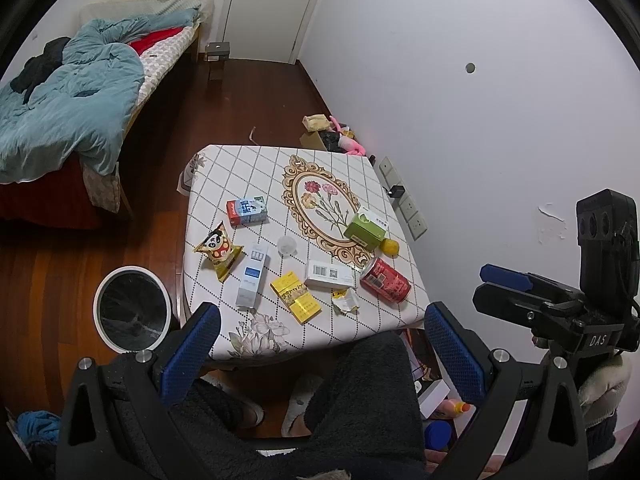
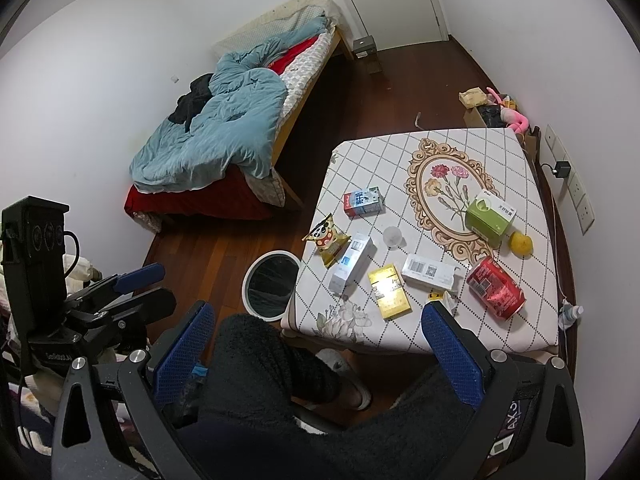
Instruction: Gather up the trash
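Trash lies on a small table with a white checked cloth (image 1: pixel 224 184) (image 2: pixel 512 148): a red can (image 1: pixel 385 279) (image 2: pixel 495 287) on its side, a yellow flat box (image 1: pixel 296 297) (image 2: pixel 390 290), a white barcode box (image 1: pixel 329 275) (image 2: pixel 430 270), a tall white-blue box (image 1: pixel 252 276) (image 2: pixel 352 263), a snack bag (image 1: pixel 218 250) (image 2: pixel 326 239), a milk carton (image 1: pixel 247 211) (image 2: pixel 362 201), a green carton (image 1: pixel 366 229) (image 2: pixel 490 216) and crumpled paper (image 1: pixel 346 302). A round bin (image 1: pixel 134 314) (image 2: pixel 272 286) stands on the floor left of the table. My left gripper (image 1: pixel 320 336) and right gripper (image 2: pixel 316 330) are open and empty, held above my lap short of the table.
A lemon (image 1: pixel 389 246) (image 2: pixel 520 243) and a clear cup (image 1: pixel 287 245) (image 2: pixel 392 237) are on the table. A bed (image 1: pixel 80 92) (image 2: pixel 224 132) stands to the left. Clutter (image 1: pixel 332 132) lies by the wall behind the table. My slippered feet (image 1: pixel 298 404) are under the table edge.
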A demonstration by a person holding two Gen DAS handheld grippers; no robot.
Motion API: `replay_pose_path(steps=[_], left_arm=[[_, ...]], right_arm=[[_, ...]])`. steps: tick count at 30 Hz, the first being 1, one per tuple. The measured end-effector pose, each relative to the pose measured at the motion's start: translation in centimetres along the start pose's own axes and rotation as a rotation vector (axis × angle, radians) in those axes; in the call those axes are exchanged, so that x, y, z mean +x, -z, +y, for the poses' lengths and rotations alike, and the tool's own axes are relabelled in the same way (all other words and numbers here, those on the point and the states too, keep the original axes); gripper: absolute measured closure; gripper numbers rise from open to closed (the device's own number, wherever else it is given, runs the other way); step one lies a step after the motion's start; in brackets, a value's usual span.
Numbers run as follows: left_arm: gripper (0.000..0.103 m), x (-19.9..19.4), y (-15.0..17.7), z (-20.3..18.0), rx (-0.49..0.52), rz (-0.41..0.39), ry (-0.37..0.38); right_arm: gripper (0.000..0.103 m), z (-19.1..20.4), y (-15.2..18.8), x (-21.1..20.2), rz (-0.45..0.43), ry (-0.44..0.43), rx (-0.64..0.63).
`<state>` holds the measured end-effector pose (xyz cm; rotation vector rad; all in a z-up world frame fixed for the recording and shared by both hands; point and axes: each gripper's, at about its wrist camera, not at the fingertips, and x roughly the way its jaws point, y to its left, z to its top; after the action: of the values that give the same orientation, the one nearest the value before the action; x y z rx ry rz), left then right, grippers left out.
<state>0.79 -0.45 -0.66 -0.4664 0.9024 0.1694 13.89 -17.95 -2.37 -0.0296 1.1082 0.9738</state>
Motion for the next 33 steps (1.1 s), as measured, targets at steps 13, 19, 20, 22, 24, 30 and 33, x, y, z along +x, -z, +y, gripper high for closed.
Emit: replay_pose_path(steps=[13,19,20,22,24,30,33], left_arm=[[0.0,-0.25,-0.04,0.32,0.0,-0.004,0.003],[0.0,-0.32,-0.03,0.42,0.0,-0.004,0.005],[0.0,-0.33,-0.06,0.36,0.001,-0.004,0.005],[0.0,-0.33,-0.02,0.36,0.004,-0.003,0.005],[0.0,-0.35,-0.06,0.32,0.002,-0.005,0.007],[0.0,-0.36,-0.14,0.16,0.004,-0.012,0.01],[0.0,-0.31,-0.11,0.19,0.007,-0.013,0.008]], right_arm=[[0.0,0.06,-0.1,0.08,-0.005,0.002,0.001],[0.0,-0.02,-0.34,0.07,-0.002,0.001,-0.004],[0.0,0.0,-0.28,0.07,-0.003,0.002,-0.005],[0.0,-0.01,-0.3,0.06,-0.004,0.0,-0.003],[0.0,0.08,-0.38,0.1,-0.003,0.005,-0.009],[0.0,0.09,-0.51,0.0,-0.006,0.004,-0.015],[0.0,0.1,-0.42,-0.06,-0.006,0.003,-0.013]])
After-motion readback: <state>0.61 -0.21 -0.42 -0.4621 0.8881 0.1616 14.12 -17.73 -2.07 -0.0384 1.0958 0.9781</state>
